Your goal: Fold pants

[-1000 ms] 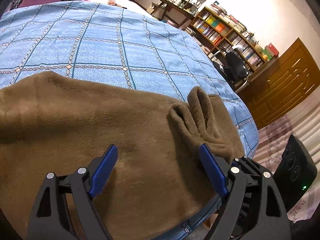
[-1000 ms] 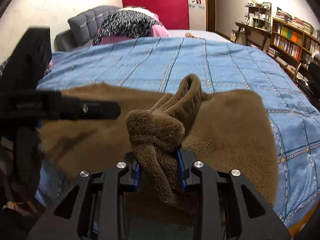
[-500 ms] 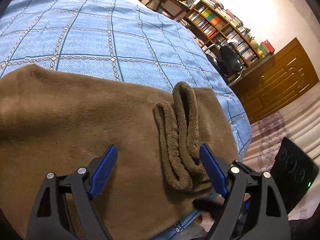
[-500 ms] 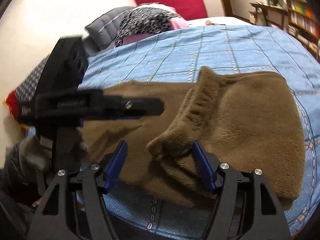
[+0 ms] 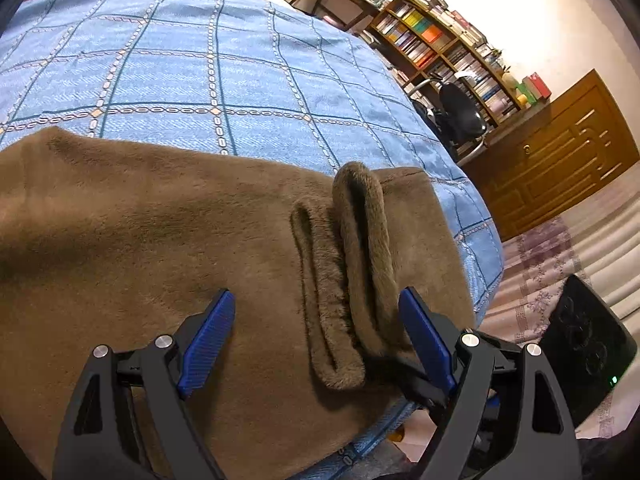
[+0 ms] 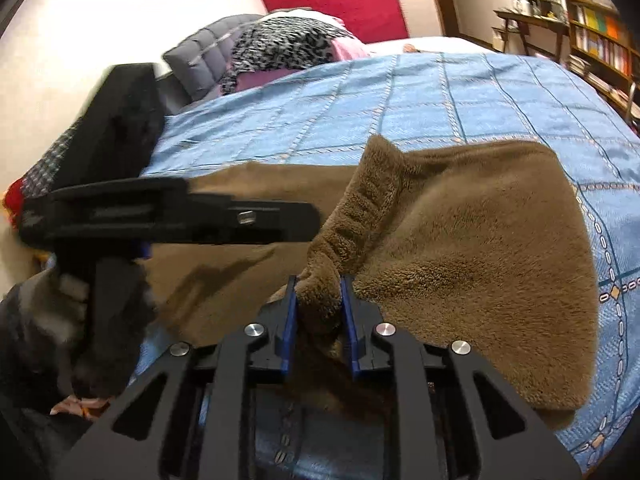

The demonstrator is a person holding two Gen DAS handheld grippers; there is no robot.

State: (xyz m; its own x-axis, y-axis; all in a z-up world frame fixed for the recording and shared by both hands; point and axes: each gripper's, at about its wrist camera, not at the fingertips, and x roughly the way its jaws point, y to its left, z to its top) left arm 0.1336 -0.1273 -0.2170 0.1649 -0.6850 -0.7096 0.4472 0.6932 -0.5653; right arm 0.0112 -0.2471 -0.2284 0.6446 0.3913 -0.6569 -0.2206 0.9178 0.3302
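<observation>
So the brown fleece pants (image 5: 152, 240) were spread over the near end of the blue checked bedspread (image 5: 200, 68), filling the lower half of both views. Couldn't see the whole garment in either one: in the left wrist view it ran off the left edge and under my tongs at the bottom, and in the right wrist view the near edge was hidden behind the gripper body. Honestly couldn't tell waistband from leg ends.

My right gripper (image 6: 319, 308) was closing narrow on a raised ridge of the fleece at lower centre, blue pads pressed against both sides of the bunch. The ridge (image 5: 360, 264) showed in the left view as a doubled-up roll standing off the flat fabric, right of centre.

My left gripper (image 5: 316, 336) sat wide and was opening a touch, nothing pinched; the roll lay between its pads, close to the right one. In the right view the left gripper crossed the left half as a blurry black bar, and the hand (image 6: 44, 328) holding it was mostly a dark smear at lower left.

Containers: only the bookshelves (image 5: 448, 40) at upper right, packed with books, titles too small to read. A black box (image 5: 588, 344) on the floor at lower right was cut off by the frame edge.
</observation>
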